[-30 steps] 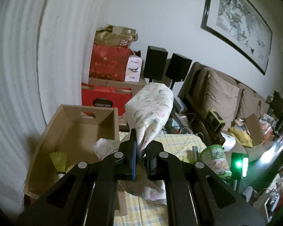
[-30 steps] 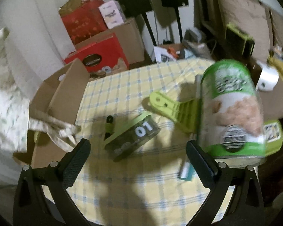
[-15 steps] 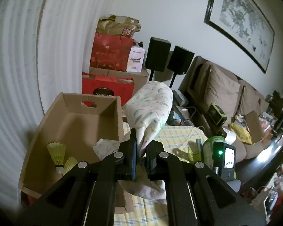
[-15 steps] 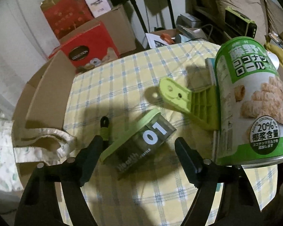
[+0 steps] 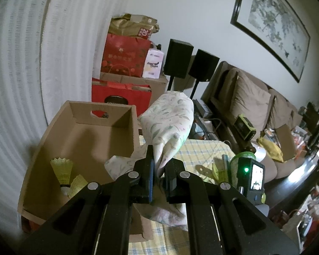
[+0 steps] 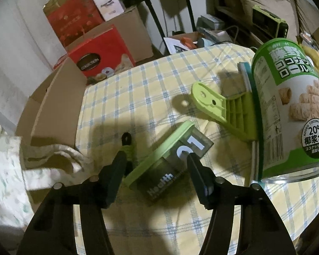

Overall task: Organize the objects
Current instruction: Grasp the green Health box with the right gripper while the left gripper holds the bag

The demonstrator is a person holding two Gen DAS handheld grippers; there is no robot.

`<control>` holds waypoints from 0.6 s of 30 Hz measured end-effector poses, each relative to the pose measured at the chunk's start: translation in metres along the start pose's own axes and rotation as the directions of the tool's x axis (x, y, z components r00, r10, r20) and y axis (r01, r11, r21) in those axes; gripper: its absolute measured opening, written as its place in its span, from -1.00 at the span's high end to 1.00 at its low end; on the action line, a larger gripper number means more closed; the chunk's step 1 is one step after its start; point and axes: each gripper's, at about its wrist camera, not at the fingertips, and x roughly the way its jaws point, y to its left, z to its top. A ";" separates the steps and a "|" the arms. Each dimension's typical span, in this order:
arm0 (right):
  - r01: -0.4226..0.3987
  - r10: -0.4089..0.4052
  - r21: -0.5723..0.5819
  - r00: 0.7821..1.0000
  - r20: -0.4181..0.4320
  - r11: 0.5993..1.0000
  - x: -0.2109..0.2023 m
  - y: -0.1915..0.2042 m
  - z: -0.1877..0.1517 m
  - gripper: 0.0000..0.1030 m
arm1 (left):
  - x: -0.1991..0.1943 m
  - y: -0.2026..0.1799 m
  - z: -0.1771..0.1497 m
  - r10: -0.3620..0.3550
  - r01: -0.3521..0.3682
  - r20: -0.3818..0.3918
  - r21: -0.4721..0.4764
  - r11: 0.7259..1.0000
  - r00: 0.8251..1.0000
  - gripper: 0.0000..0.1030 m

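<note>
Closing in over the past second, the right claw (image 6: 157, 165) has dropped toward the tabletop and narrowed from a wide spread, its fingers now bracketing a small dark translucent container with a light-green lid (image 6: 170, 159) printed "01", which lies on its side near the middle of the yellow-and-blue checked tablecloth (image 6: 138, 85). Whether the pads already touch the container cannot be told; the jaws stand partly apart, not yet gripping. Meanwhile the left claw (image 5: 159, 170) has held steady, pinched shut on a pale floral-print cloth bag (image 5: 170, 119) that hangs lifted beside an open brown cardboard box (image 5: 59, 131) off the tabletop's left edge, where two yellow feather shuttlecocks (image 5: 62, 170) lie on the box floor.

A tall green cylindrical tin of coconut rolls (image 6: 291, 106) stands at the tabletop's right edge, touching a lime-green plastic clip (image 6: 219, 110) that lies just beyond the container.

The step in hand appears to be picking up the container. Doing it well likely means squeezing across the dark body rather than the overhanging lid, which could pop loose, and keeping the left finger clear of the small green-and-black loop (image 6: 127, 142) just beside it. Lifting straight up should avoid nudging the clip and tin.
</note>
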 end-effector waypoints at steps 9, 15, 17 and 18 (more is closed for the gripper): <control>0.106 -0.104 0.070 0.994 -0.039 0.992 0.009 0.000 -0.006 -0.48 | 0.001 -0.002 -0.001 -0.005 0.005 -0.006 -0.004 1.000 1.000 0.86; 0.106 -0.104 0.042 0.994 -0.044 0.993 0.023 -0.002 -0.006 -0.51 | 0.002 -0.002 -0.002 -0.010 0.010 -0.008 -0.007 1.000 1.000 0.86; 0.121 -0.121 -0.001 0.992 -0.030 0.993 0.025 0.002 -0.005 -0.42 | 0.003 -0.001 -0.003 -0.013 0.013 -0.010 -0.009 1.000 1.000 0.86; 0.113 -0.113 -0.022 0.993 -0.027 0.993 0.025 0.003 -0.005 -0.40 | 0.004 -0.002 -0.003 -0.014 0.014 -0.012 -0.009 1.000 1.000 0.86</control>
